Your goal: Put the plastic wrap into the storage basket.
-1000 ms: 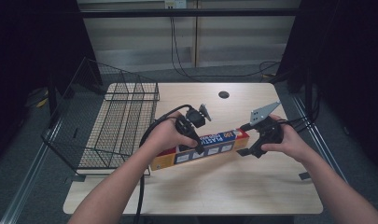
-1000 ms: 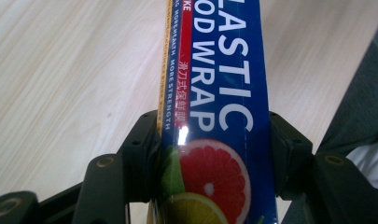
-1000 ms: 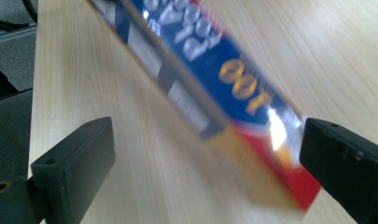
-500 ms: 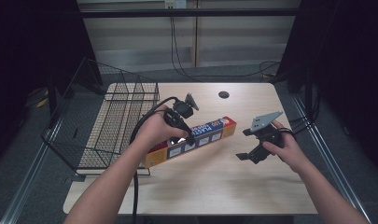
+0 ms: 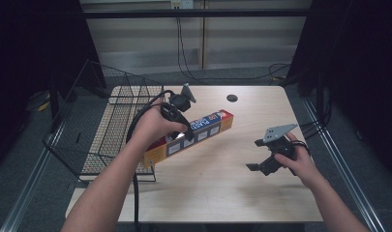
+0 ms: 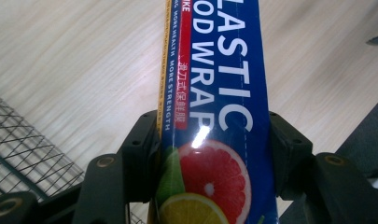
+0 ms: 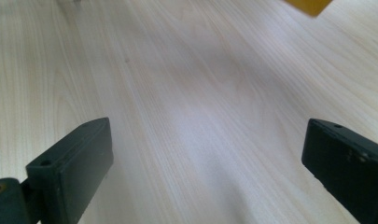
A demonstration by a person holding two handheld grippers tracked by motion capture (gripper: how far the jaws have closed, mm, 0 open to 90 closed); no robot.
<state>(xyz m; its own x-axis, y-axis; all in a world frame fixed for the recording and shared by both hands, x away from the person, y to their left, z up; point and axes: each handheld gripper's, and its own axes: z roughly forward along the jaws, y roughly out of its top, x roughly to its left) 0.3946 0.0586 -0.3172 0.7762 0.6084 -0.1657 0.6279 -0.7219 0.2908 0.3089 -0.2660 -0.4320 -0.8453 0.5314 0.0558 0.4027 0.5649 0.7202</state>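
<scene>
A long blue and yellow plastic wrap box [image 5: 198, 133] hangs tilted above the table's left half, its right end higher. My left gripper [image 5: 184, 131] is shut on the box near its middle; in the left gripper view the two jaws press both sides of the plastic wrap box [image 6: 214, 107]. My right gripper [image 5: 254, 155] stands open over the right part of the wooden table [image 5: 222, 188], apart from the box. In the right gripper view its jaws spread wide over bare table [image 7: 191, 102], and a yellow corner of the box [image 7: 308, 5] shows at the top.
A black wire basket [image 5: 101, 125] stands at the table's left edge, next to the box's low end. A dark round hole [image 5: 232, 98] marks the table's far side. Black cables trail from both grippers.
The right gripper has let go of the box and drawn back to the right. The left gripper has carried the box leftward, toward the basket, and tilted it more.
</scene>
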